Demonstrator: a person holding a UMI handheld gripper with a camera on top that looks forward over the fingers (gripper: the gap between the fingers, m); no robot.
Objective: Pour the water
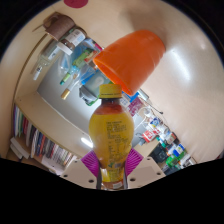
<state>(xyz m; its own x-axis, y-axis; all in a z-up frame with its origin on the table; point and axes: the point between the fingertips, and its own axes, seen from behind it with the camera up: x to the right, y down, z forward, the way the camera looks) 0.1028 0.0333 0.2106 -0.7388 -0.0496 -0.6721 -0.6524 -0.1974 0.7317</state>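
A: Leftmost, behind: cluttered surface [40,95] with small containers; below it, a row of books [35,145]. Detail too small to name.

B: Centre, foreground: yellow bottle [110,135], labelled, cap end pointing away from the camera. Pinched at its lower body between the jaws, one pink pad [90,163] showing at the left of the bottle; gripper [112,175] closed on it, apparently firmly, though the right pad is hidden.

A: Just beyond the bottle's mouth: orange cup [133,55], lying over on its side as seen here, its rim close above the bottle's neck. Touching or not: cannot tell.

B: Right: more small packets and bottles [165,140] on the same surface.

A: Step in hand, by judgement: bringing mouth to cup for pouring water. Advice: keep the neck centred over the rim, tilt slowly, hold the squeeze steady so the bottle neither slips nor buckles.

B: Risk: spill past the rim if tilted fast.
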